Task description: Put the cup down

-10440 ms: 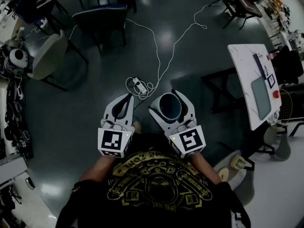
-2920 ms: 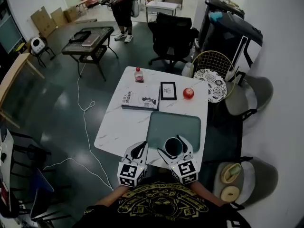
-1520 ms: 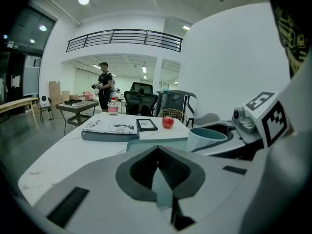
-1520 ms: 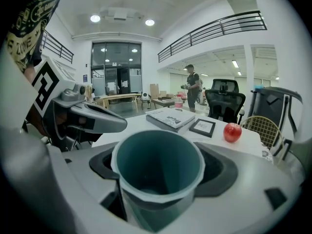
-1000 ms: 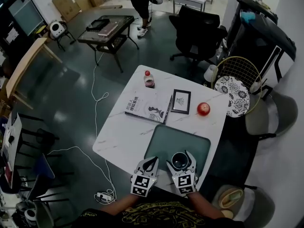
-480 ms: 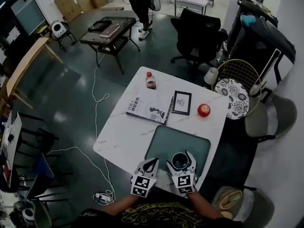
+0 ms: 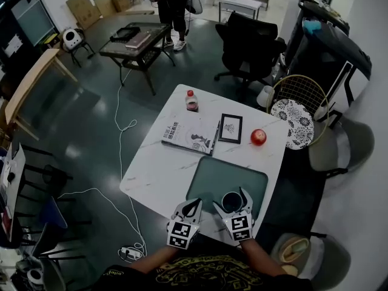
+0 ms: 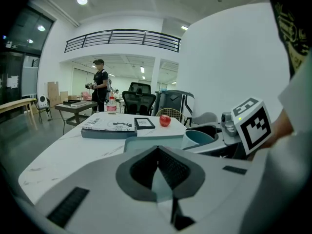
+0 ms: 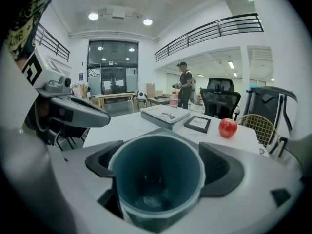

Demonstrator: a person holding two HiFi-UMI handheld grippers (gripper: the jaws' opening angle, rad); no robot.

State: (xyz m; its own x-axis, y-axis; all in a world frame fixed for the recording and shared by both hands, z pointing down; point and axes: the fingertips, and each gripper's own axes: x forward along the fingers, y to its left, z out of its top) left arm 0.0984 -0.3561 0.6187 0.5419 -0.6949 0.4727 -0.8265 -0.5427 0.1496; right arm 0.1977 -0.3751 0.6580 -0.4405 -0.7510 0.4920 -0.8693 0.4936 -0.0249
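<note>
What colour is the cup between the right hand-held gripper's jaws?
The cup is teal, clearest in the right gripper view.

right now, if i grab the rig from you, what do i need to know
Right hand-held gripper: open, its jaws have just been opening; pads not pressing the cup, which stands upright between them.
Left hand-held gripper: shut, empty, beside the right one.
Cup: appears to rest on the green mat at the table's near edge.
Done: cup set down, released.
Left: draw the right hand-held gripper back without tipping the cup.
</note>
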